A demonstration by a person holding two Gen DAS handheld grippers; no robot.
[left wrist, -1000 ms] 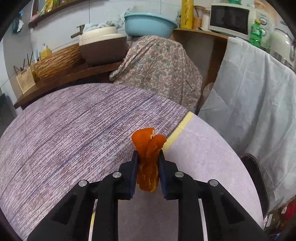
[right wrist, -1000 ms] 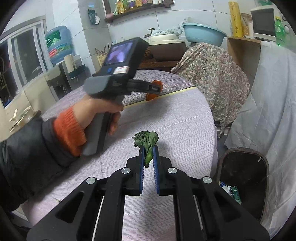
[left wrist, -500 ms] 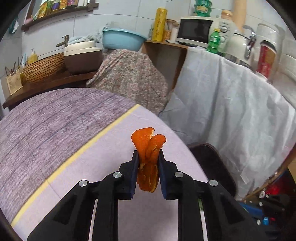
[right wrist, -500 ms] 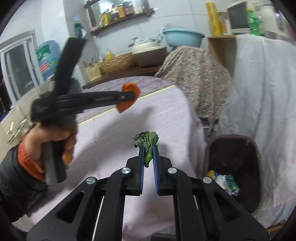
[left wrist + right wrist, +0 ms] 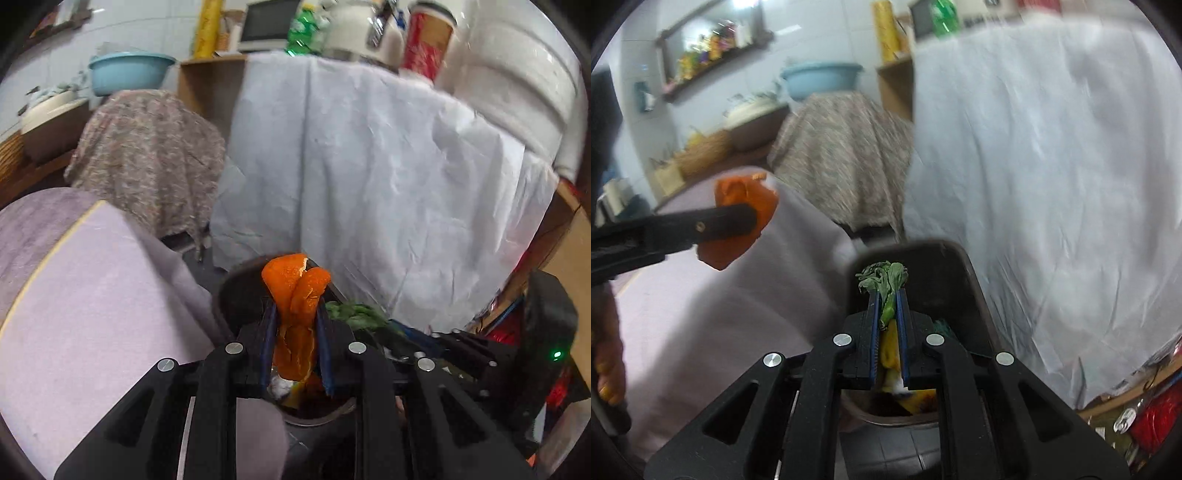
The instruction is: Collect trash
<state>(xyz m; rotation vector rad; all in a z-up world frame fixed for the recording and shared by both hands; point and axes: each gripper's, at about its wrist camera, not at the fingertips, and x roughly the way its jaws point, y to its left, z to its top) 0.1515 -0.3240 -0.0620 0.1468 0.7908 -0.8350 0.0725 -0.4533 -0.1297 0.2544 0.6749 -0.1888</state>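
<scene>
Orange peel (image 5: pixel 295 314) sat pinched upright between the pads of the left gripper (image 5: pixel 294 321), its long axis running along the fingers, tip sticking out past them. Landmark: the dark trash bin (image 5: pixel 236 295). From the left wrist view the bin mouth lay directly under and just ahead of the peel, so the drop looked close to straight down (some waste already showed inside, yellow and white bits, too blurred to name). The purple-clothed table (image 5: pixel 92 295) stood just beside the bin, on its left.

The right gripper (image 5: pixel 886 295) was nearly pressed together on a green vegetable scrap (image 5: pixel 884 284), stem between the blue pads, crumpled leaf poking out in front. In the right wrist view the bin (image 5: pixel 953 280) sat right below that scrap too, rim framing the fingers. The left gripper (image 5: pixel 738 221) with its peel (image 5: pixel 746 210) showed there up and to the left of the bin, over the table edge, so by that view the right gripper seemed nearer the bin centre; the left view put both over the opening, the scrap (image 5: pixel 354 314) just right of the peel. Hard to rank them firmly.

Judged next: spread each pair of fingers over the bin. Risk: the peel landing on the table side of the rim.
</scene>
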